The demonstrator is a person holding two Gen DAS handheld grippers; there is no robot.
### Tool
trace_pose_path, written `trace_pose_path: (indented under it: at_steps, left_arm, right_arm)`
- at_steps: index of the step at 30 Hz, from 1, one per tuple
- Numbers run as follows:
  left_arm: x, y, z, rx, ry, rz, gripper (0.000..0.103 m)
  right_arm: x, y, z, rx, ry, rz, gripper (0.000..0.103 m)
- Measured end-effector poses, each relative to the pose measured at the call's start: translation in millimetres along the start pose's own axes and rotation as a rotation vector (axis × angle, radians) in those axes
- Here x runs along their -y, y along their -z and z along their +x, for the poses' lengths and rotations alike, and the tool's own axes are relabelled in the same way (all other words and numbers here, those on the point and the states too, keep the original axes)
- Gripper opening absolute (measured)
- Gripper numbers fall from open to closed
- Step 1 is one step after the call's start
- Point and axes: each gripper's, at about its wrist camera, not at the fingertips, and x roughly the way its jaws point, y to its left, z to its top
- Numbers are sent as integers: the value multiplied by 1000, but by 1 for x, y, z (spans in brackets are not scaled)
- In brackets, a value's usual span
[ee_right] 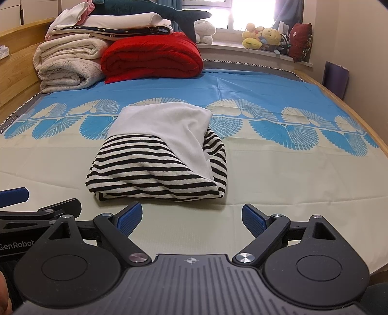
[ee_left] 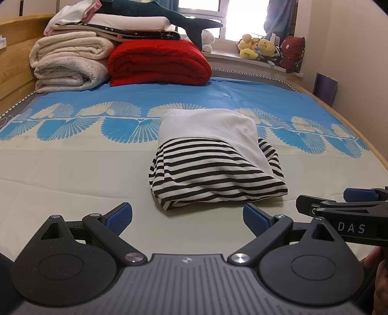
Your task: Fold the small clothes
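A folded garment [ee_left: 213, 164] lies on the bed, black-and-white striped with a plain white panel folded over its far part; the right wrist view shows the same garment [ee_right: 157, 160] left of centre. My left gripper [ee_left: 188, 218] hovers just in front of the bundle's near edge, open, with nothing between its blue pads. My right gripper [ee_right: 191, 219] is also open and empty, a short way before the garment's near right corner. The right gripper [ee_left: 349, 206] shows at the right edge of the left wrist view, and the left gripper [ee_right: 29, 206] at the left edge of the right wrist view.
The bed sheet [ee_left: 72, 174] is cream near me, blue with a fan pattern farther back. Stacked blankets [ee_left: 70, 60], a red quilt [ee_left: 157, 63] and a plush shark [ee_left: 169, 17] fill the far left. Soft toys [ee_left: 259, 47] sit on the windowsill. A wooden bed frame [ee_left: 359, 130] runs along the right.
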Motion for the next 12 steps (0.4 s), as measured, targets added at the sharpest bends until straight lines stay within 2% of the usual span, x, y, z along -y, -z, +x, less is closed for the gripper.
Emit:
trace_pose_path:
  at_steps: [12]
  left_arm:
    - [-3,-1,0,5,4,8,99]
  right_arm:
    - [0,0,0,0,0,0,90]
